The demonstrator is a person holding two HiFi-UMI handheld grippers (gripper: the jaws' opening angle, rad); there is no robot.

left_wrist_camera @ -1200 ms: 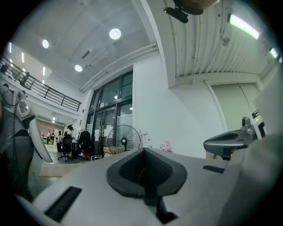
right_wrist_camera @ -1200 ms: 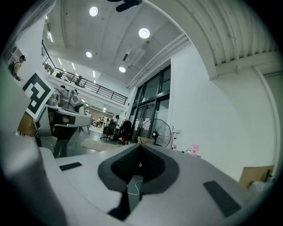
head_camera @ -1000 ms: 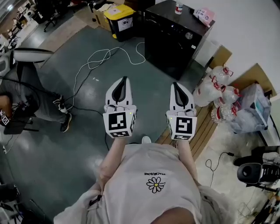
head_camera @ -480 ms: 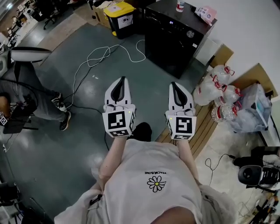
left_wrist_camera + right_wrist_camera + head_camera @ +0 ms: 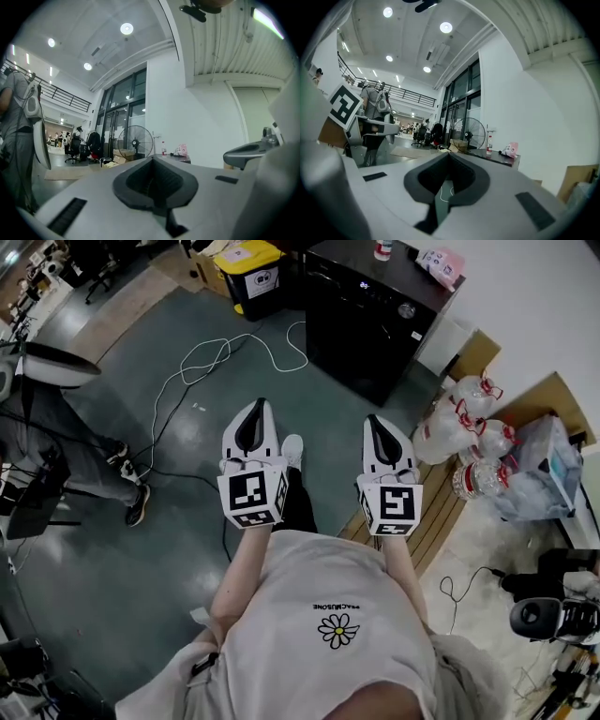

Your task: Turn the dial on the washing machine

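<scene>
– Dial [image 5: 405,310] first: where does it sit on the washing machine [image 5: 370,343]?

– On the black top panel, toward the machine's right rear corner. It is a small round silver knob. A bottle [image 5: 382,251] and a pink packet [image 5: 441,266] stand behind it at the machine's back edge, apart from it.

– And the grippers?

– Both are well short of the machine, held out side by side over the floor in front of it. The left gripper [image 5: 257,407] has its jaws pressed together with nothing between them. The right gripper [image 5: 373,420] is likewise clenched and empty.

– So the step in hand is the approach?

– I'd judge so; nothing has touched the dial yet. The right gripper lines up more nearly with the dial's side of the machine, so it looks the natural one to use.

– What makes it go well?

– Spread the jaws before reaching the machine, not at it. Come down from above the top panel so the jaws straddle the knob evenly. Close until the pads bite, then twist about the knob's own axis rather than dragging sideways. A smooth, metal-looking knob may slip under a light pinch.

– Anything to watch?

– A white cable [image 5: 194,367] loops on the floor just in front of the machine, so step with care. Stay clear of the bottle behind the dial, too.
</scene>
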